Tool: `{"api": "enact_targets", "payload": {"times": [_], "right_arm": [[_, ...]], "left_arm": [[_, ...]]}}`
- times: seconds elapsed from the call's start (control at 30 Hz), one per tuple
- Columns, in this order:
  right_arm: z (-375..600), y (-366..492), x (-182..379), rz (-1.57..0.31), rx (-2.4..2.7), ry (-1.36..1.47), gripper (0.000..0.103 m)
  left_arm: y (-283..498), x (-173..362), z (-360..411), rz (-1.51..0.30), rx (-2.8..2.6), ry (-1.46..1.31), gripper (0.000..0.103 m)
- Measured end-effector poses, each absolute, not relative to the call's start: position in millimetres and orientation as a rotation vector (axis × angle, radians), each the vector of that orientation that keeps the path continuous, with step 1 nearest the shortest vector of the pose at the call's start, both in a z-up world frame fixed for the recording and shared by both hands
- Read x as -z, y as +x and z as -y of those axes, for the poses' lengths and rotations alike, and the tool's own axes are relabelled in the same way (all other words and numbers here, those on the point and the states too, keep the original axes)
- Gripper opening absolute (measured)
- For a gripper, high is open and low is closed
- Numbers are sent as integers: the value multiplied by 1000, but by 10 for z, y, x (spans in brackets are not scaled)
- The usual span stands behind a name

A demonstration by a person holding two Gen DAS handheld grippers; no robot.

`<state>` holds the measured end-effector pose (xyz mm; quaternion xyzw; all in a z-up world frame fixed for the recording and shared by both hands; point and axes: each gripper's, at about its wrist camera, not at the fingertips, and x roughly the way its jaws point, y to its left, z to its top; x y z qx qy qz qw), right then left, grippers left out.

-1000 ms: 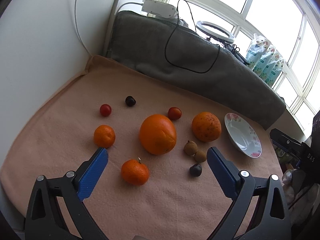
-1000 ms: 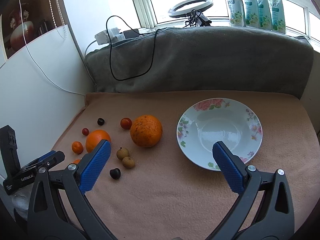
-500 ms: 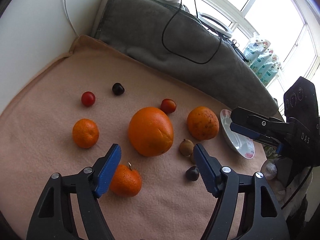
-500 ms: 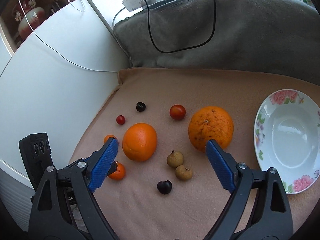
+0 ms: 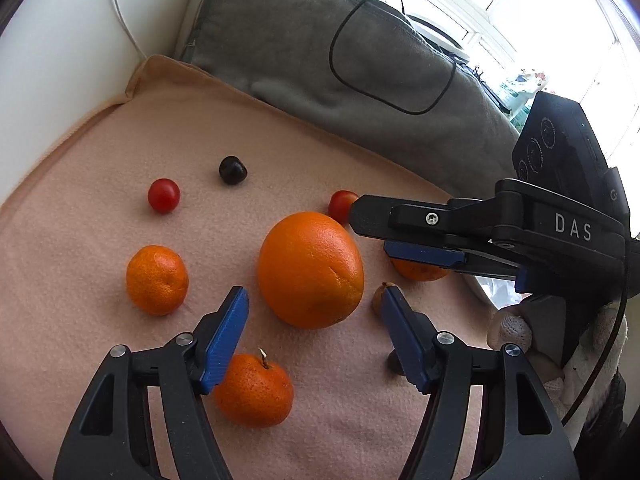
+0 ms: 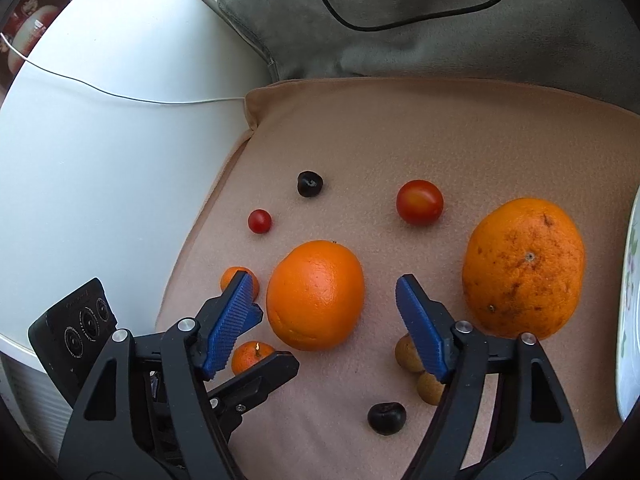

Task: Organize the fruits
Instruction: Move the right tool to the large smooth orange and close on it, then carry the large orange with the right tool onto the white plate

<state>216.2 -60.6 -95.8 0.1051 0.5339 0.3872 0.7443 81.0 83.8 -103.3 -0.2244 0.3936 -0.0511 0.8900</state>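
The large orange (image 5: 310, 270) lies on the blanket just beyond both grippers. The left gripper (image 5: 314, 334) and right gripper (image 6: 324, 320) each frame it, fingers (image 6: 420, 330) released, empty, having just been closing; neither touches it. The bowl (image 6: 630, 320) sits far right.

The left claw (image 5: 314, 316), closing just now, stands around the big orange (image 5: 310, 269) without touching; the right claw (image 5: 372, 236) reaches in beside.

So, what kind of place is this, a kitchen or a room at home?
Most likely a room at home by a window, not a kitchen: a peach blanket covers the surface, a grey cushion lies along its far edge, and bright window panes stand behind.
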Motion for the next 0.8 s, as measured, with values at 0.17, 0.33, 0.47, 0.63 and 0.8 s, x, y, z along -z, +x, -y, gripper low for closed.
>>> {"api": "enact_targets", "payload": {"times": [0.17, 0.33, 0.47, 0.63, 0.8], "right_arm": [[521, 2228, 1078, -1221, -857, 257, 68], [461, 2261, 1161, -1247, -867, 265, 68], [444, 2257, 1173, -1256, -870, 269, 63], [445, 2256, 1169, -1256, -867, 274, 62], [448, 2224, 1167, -1245, -866, 274, 61]], "left_arm": [[852, 1091, -871, -828, 104, -475, 64], [876, 1131, -879, -837, 119, -492, 59], [876, 1122, -864, -835, 128, -493, 56], [878, 1114, -851, -831, 132, -487, 53], [890, 1095, -814, -828, 126, -472, 53]]}}
